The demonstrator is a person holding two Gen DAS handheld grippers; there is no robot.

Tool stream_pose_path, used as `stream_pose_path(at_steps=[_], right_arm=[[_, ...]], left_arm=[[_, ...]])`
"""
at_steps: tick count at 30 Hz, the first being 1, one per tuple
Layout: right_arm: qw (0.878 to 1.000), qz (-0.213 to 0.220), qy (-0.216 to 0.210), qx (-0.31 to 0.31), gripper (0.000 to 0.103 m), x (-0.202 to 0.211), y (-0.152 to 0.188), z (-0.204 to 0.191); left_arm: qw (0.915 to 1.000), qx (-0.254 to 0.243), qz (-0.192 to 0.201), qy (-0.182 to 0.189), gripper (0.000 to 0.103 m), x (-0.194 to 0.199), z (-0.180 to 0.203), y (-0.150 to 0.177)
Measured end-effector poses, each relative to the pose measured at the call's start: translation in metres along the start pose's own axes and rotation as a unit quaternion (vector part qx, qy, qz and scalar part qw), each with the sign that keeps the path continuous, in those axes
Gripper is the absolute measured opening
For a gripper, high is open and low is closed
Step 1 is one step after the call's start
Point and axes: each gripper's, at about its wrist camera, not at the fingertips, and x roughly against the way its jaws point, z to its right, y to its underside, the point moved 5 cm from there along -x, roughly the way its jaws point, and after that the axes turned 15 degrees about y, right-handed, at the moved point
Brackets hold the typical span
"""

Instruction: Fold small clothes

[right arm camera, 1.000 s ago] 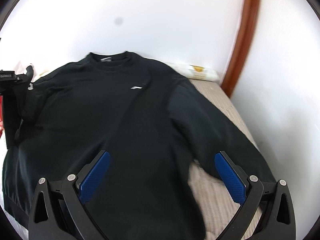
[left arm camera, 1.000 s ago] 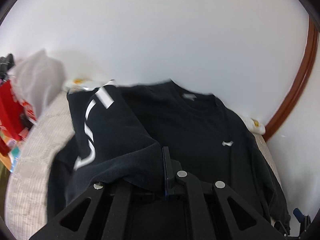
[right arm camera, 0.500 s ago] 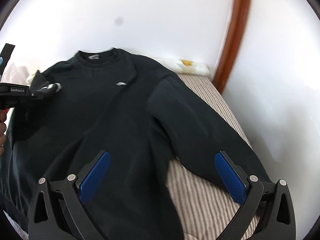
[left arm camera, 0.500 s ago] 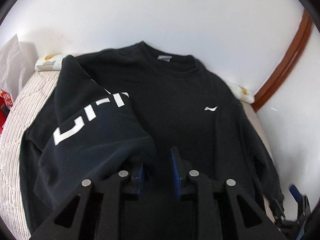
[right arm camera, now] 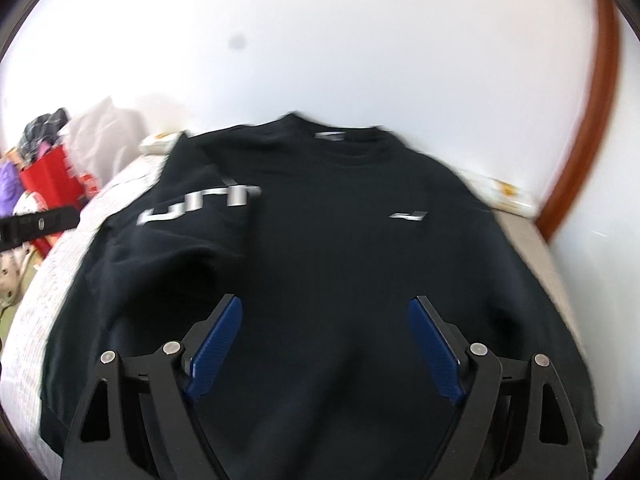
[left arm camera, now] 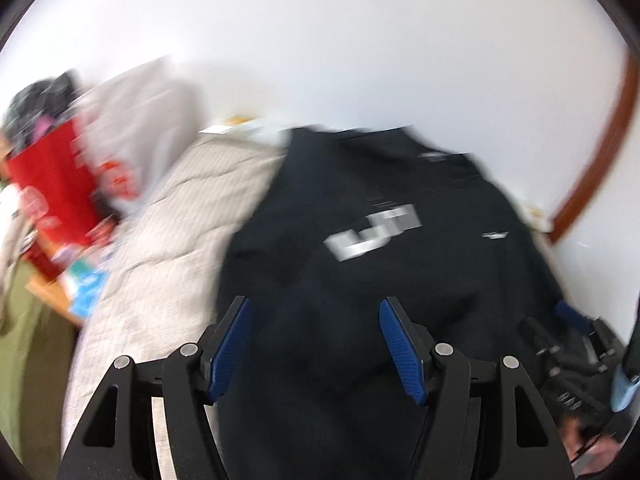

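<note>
A black sweatshirt [right arm camera: 340, 264] lies front up on the striped bed [right arm camera: 60, 264]. Its left sleeve, with white lettering [right arm camera: 200, 206], is folded across the chest. In the left wrist view the same sweatshirt [left arm camera: 380, 240] shows, blurred, with the lettering [left arm camera: 372, 232]. My left gripper [left arm camera: 316, 340] hangs above the lower body of the shirt; its jaws are opening and nothing is between them. My right gripper [right arm camera: 324, 336] is over the shirt's middle; its jaws are closing and the blue pads [right arm camera: 436, 352] touch no cloth. The right gripper's tool [left arm camera: 580, 360] shows at the lower right of the left wrist view.
A white wall with a curved brown wooden trim [right arm camera: 592, 128] stands behind the bed. A red bag [left arm camera: 56, 184] and piled clothes [right arm camera: 44, 132] sit at the left. A grey pillow [left arm camera: 140, 120] leans on the wall. A small printed pillow [right arm camera: 500, 196] lies at the head.
My left gripper let go of the lettered sleeve, opened, and swung back to the left. The sleeve now lies across the chest. My right gripper moved left over the shirt's middle and narrowed.
</note>
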Motion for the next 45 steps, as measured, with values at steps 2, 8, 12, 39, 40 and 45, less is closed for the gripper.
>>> stream_pose_path(at_steps=[2,8,12,39,40,45], right_arm=[[0.999,-0.005,-0.025,0.022,0.084,-0.004,-0.001,-0.032],[0.995,-0.004,-0.066,0.072,0.084,-0.019,-0.007,-0.104],[0.992,-0.005,-0.084,0.096,0.084,-0.026,-0.009,-0.138],[0.991,-0.021,-0.066,-0.113,0.014,-0.089,-0.049,0.068],[0.990,-0.037,-0.058,-0.125,0.015,-0.097,-0.042,0.080],[0.984,-0.085,-0.063,-0.142,0.019,-0.107,-0.013,0.103]], left_arm=[[0.9996,0.016,-0.007,-0.022,0.064,0.004,-0.032,0.011],[0.9976,0.044,-0.047,-0.026,0.064,-0.001,-0.082,0.045],[0.9973,0.040,-0.061,0.001,0.064,-0.016,-0.084,0.059],[0.9961,-0.012,-0.078,-0.040,0.068,-0.047,-0.063,0.065],[0.9960,-0.012,-0.079,-0.040,0.068,-0.047,-0.063,0.065],[0.9958,-0.010,-0.082,-0.038,0.068,-0.047,-0.062,0.064]])
